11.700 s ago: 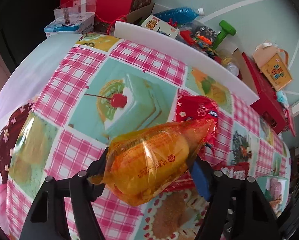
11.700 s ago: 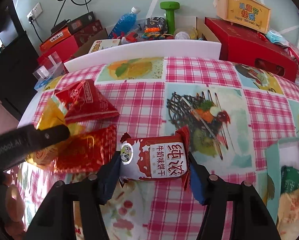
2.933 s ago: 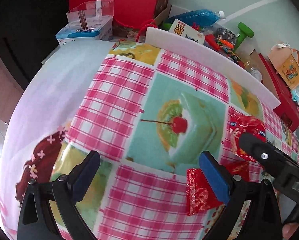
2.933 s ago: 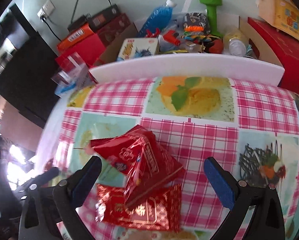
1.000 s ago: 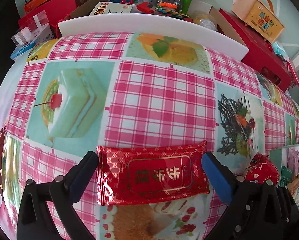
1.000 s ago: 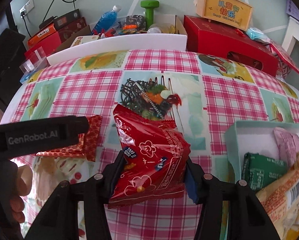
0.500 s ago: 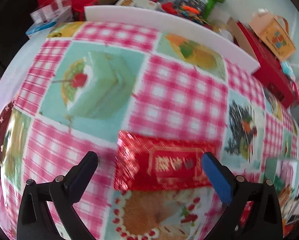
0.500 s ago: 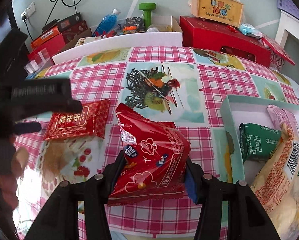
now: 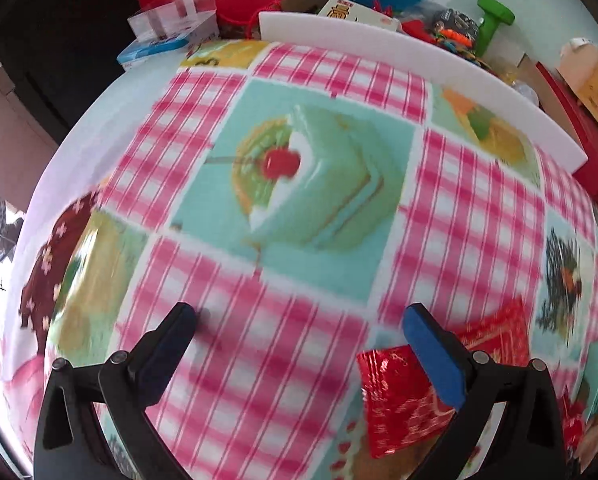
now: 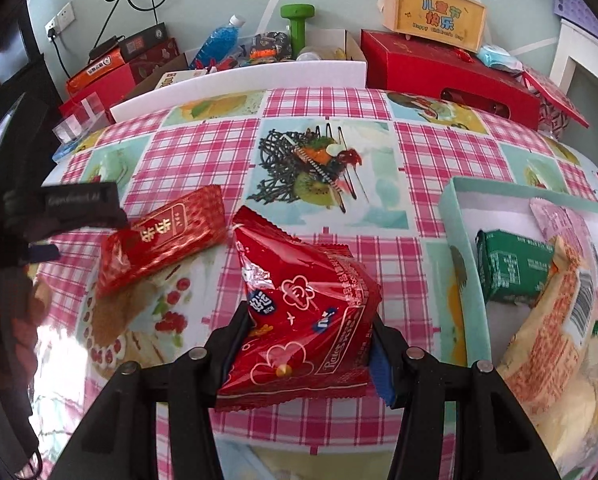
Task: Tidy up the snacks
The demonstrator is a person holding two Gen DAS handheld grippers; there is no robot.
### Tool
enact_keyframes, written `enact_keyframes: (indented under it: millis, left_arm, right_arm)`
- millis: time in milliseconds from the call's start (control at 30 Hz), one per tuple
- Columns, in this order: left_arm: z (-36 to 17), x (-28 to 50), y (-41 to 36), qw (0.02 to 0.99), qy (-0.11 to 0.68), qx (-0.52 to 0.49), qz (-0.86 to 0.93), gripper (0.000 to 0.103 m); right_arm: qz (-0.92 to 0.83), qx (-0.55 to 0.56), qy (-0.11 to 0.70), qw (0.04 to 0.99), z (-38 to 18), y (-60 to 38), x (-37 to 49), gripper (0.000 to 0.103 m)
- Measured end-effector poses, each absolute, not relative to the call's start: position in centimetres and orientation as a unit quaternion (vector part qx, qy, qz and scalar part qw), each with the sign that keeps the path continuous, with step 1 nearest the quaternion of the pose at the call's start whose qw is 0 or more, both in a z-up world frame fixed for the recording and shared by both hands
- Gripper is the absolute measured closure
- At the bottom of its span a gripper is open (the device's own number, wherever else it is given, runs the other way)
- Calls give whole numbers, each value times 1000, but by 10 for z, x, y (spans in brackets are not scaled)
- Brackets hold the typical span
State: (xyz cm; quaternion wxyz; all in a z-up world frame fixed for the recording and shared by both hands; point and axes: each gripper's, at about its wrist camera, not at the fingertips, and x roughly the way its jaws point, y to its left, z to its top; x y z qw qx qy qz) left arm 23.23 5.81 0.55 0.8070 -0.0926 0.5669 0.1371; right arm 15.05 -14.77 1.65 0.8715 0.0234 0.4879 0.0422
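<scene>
The right gripper (image 10: pixel 305 344) pinches the puffy red bag (image 10: pixel 299 316) — carry it level over the teal box (image 10: pixel 457 216) rim; the left gripper (image 9: pixel 299 320), spread and empty, should re-centre on the flat red packet (image 9: pixel 403 396) — now off beside one finger.

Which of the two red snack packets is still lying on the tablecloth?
The flat red packet with gold lettering, lying on the tablecloth. The puffy red bag is clamped in the right gripper.

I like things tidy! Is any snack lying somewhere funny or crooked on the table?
Yes. The flat shiny red foil packet lies slanted on the checked tablecloth, alone, far from the pale green box holding the other snacks. The puffy red snack bag isn't in yet either; the right gripper holds it.
</scene>
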Motion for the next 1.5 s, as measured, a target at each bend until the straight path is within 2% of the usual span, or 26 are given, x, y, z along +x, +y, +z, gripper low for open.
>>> enact_keyframes:
  millis: [267, 400, 500, 667, 933, 1000, 1133, 1233, 1300, 1367, 1500]
  left_arm:
    - [2, 146, 38, 822, 556, -80, 94, 0]
    - [6, 124, 26, 823, 546, -137, 81, 0]
    - [15, 134, 16, 821, 541, -169, 71, 0]
    - [15, 152, -17, 824, 540, -161, 59, 0]
    - [6, 169, -63, 845, 524, -85, 66, 2]
    - [4, 164, -69, 853, 513, -59, 76, 8]
    - [1, 164, -65, 864, 496, -47, 75, 12]
    - [8, 152, -59, 868, 488, -45, 79, 29]
    - [11, 151, -52, 869, 484, -49, 87, 47]
    - [20, 143, -42, 870, 482, -55, 90, 52]
    - [32, 143, -37, 868, 484, -55, 92, 54]
  right_arm:
    - [37, 43, 496, 867, 18, -157, 135, 48]
    - [29, 55, 497, 865, 18, -167, 125, 48]
    - [16, 58, 497, 866, 17, -176, 123, 48]
    - [3, 67, 496, 866, 17, -190, 123, 48]
    - [13, 81, 503, 860, 18, -194, 124, 48]
    - [14, 84, 504, 859, 18, -195, 124, 48]
    - [17, 88, 507, 857, 18, -196, 124, 48]
    - [18, 86, 507, 857, 17, -196, 125, 48]
    - [18, 86, 508, 857, 17, -196, 126, 48]
    - [19, 89, 508, 857, 17, -197, 126, 48]
    - [20, 90, 509, 856, 17, -196, 126, 48]
